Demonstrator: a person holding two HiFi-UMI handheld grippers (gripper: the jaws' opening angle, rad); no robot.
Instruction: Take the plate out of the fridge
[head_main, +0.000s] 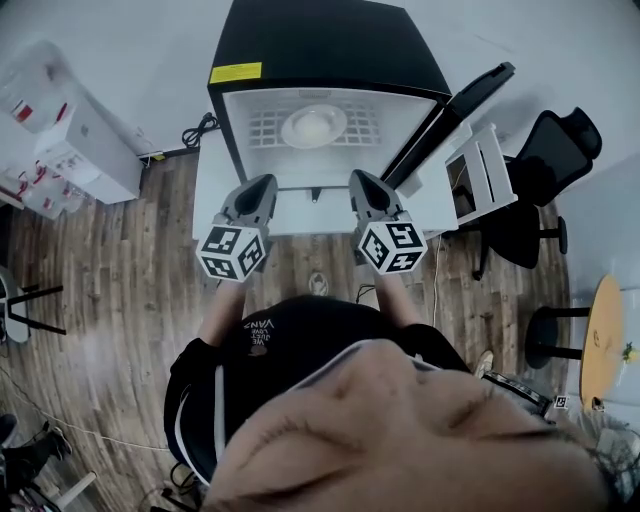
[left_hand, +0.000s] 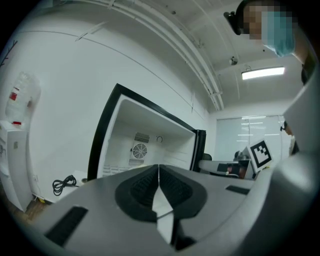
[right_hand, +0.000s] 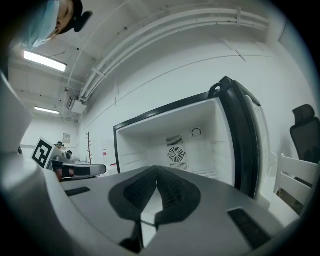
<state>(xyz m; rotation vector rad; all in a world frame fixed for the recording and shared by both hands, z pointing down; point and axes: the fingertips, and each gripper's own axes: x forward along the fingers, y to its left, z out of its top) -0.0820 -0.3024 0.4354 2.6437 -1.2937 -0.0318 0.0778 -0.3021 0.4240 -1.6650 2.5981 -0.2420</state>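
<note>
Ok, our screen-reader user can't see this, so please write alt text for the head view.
A small black fridge stands open with a pale plate on its wire shelf. The left gripper and right gripper, both shut, point toward it from outside.

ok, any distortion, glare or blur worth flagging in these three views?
Head view: heavy fisheye, floorboards bow; the plate in the fridge is washed out. Left gripper view: dark round vignette, ceiling lamp blown out. Right gripper view: same vignette, strip light glares.
</note>
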